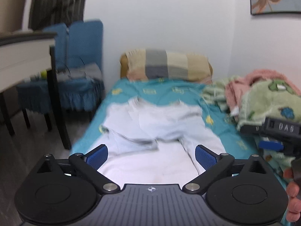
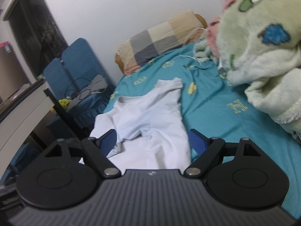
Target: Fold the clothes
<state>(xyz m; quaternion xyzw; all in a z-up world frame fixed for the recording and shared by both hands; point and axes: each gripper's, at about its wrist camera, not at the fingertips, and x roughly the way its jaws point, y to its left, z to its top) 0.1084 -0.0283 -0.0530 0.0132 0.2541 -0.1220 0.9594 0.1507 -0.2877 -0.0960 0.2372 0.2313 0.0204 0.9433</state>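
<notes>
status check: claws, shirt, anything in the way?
Left claw open, right claw open, both holding nothing. White t-shirt lies rumpled on teal bedsheet, one sleeve folded in. Fleece blanket pile beside it, not touching.

Bare sheet (image 2: 210, 101) runs along bed's right half, between shirt (image 2: 150, 116) and blanket heap (image 2: 263, 56). Heap blocks right edge. Pillow (image 2: 160, 39) closes head end. Table (image 1: 22, 56), chairs (image 1: 82, 60) crowd left edge.

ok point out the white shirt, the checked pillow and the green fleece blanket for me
white shirt (image 2: 150, 116): right wrist view, on the chest area below the collar.
checked pillow (image 1: 167, 65): left wrist view, on the grey middle patch of its cover.
green fleece blanket (image 2: 252, 43): right wrist view, on the pale green fleece beside the blue patch.
</notes>
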